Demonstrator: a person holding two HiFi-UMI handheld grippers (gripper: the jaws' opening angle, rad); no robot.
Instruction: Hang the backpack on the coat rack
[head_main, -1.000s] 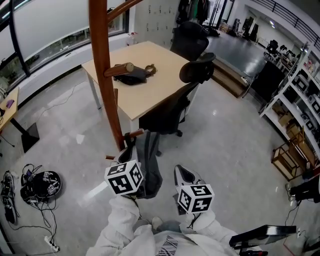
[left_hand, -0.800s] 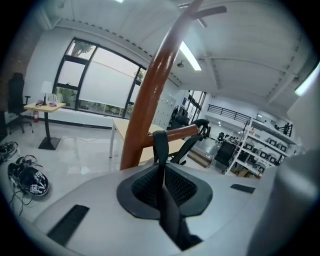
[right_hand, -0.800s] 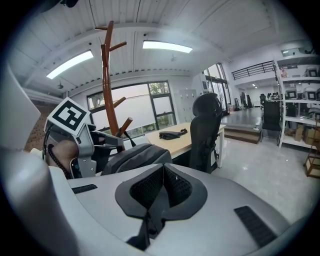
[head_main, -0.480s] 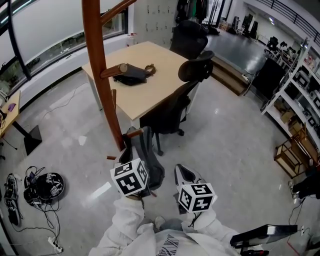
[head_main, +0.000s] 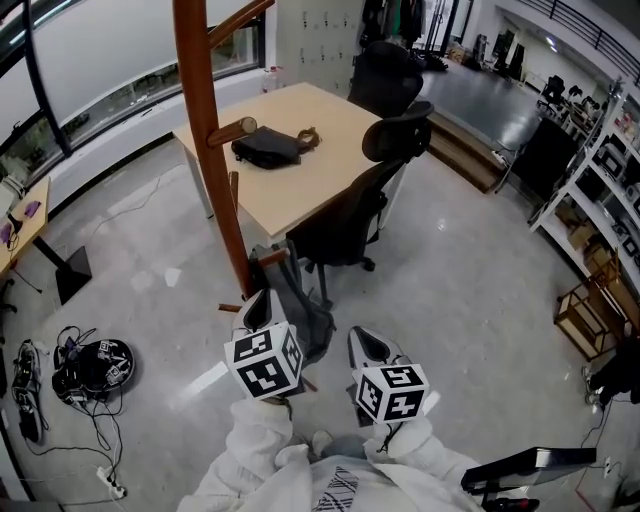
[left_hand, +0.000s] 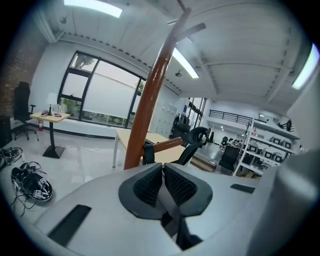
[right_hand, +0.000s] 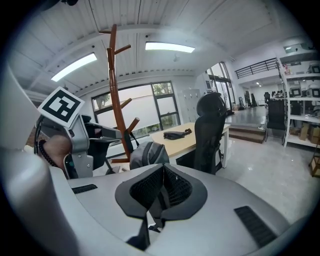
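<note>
Head view: the grey backpack (head_main: 296, 318) is low down by the coat rack (head_main: 208, 150). Its top is right at a short low peg (head_main: 268, 259), and it is just beside a black chair (head_main: 345, 225). The left tongs (head_main: 256, 306) are at the backpack. The right tongs (head_main: 368, 348) are near it, a little apart.

In the left gripper view, the jaws are shut on a black strap (left_hand: 171, 214). Just ahead of them, a strap goes over the peg.

In the right gripper view, those jaws are shut too. They pinch a thin dark band (right_hand: 145, 232). I cannot tell if that band is part of the backpack.

Behind the rack stands a table (head_main: 310, 185) with a small dark bag (head_main: 268, 147) on it.
</note>
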